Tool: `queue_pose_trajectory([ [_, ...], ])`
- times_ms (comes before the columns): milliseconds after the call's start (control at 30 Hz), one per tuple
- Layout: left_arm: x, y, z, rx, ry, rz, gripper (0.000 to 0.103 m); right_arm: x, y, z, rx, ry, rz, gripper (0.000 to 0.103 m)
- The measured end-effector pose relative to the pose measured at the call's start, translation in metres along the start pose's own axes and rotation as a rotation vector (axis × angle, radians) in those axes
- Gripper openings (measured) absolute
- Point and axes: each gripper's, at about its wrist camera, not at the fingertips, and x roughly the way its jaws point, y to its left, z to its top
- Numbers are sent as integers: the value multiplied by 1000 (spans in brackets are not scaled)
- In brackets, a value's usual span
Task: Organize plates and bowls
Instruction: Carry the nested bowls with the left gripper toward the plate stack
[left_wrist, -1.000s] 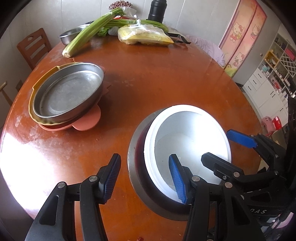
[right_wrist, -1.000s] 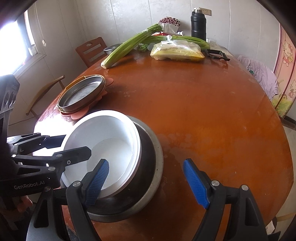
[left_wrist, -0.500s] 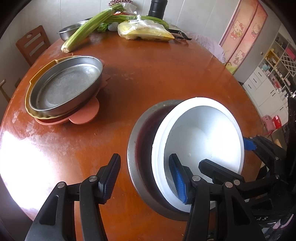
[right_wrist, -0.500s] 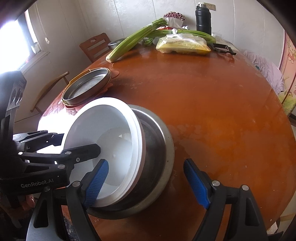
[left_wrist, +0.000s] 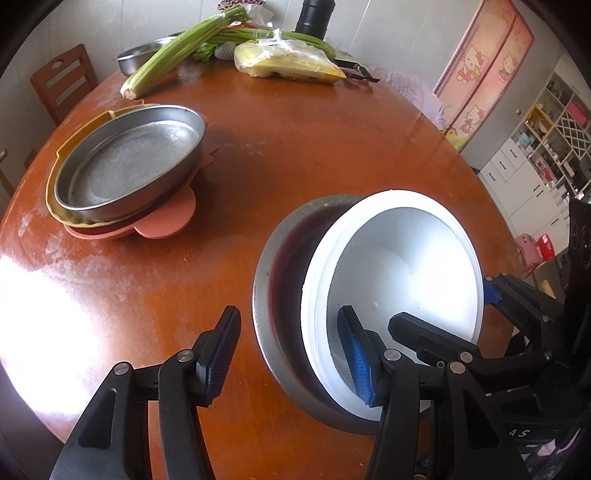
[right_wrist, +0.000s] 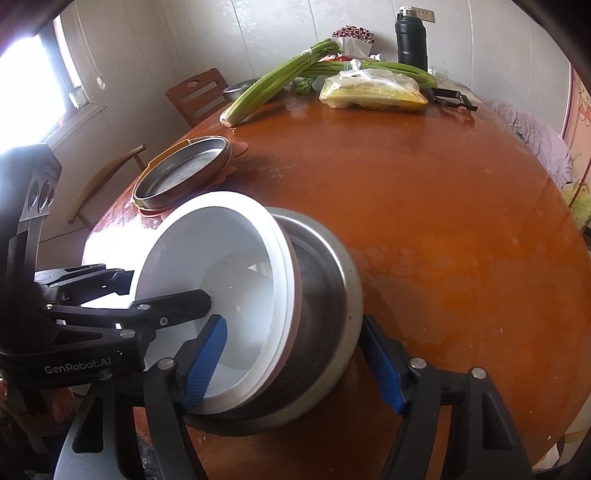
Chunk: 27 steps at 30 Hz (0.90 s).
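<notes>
A white bowl sits nested in a steel bowl; both are tilted up off the brown table, seen also in the right wrist view as white bowl and steel bowl. My left gripper is wide open and straddles the near rim of both bowls, one finger inside the white bowl. My right gripper is wide open and straddles the same stack from the other side. A steel oval plate lies on yellow and pink plates at the left.
Celery, a bag of corn, a black flask and a steel basin stand at the table's far edge. A wooden chair is behind the left. The table's near edge is right below the grippers.
The stacked bowls have tilted up steeply toward me and risen, with both grippers still straddling their rims. The plate stack has not moved.
</notes>
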Motion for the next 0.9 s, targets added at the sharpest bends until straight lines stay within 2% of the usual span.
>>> queue_pose_trajectory([
  [200, 2, 2, 0, -25, 13, -19, 55, -1, 2, 0, -3, -3, 6, 67],
  [333, 2, -3, 1, -20, 14, -28, 43, -2, 4, 0, -9, -7, 3, 65],
  [900, 1, -5, 4, -27, 23, -8, 42, -2, 0, 2, 2, -4, 5, 63],
])
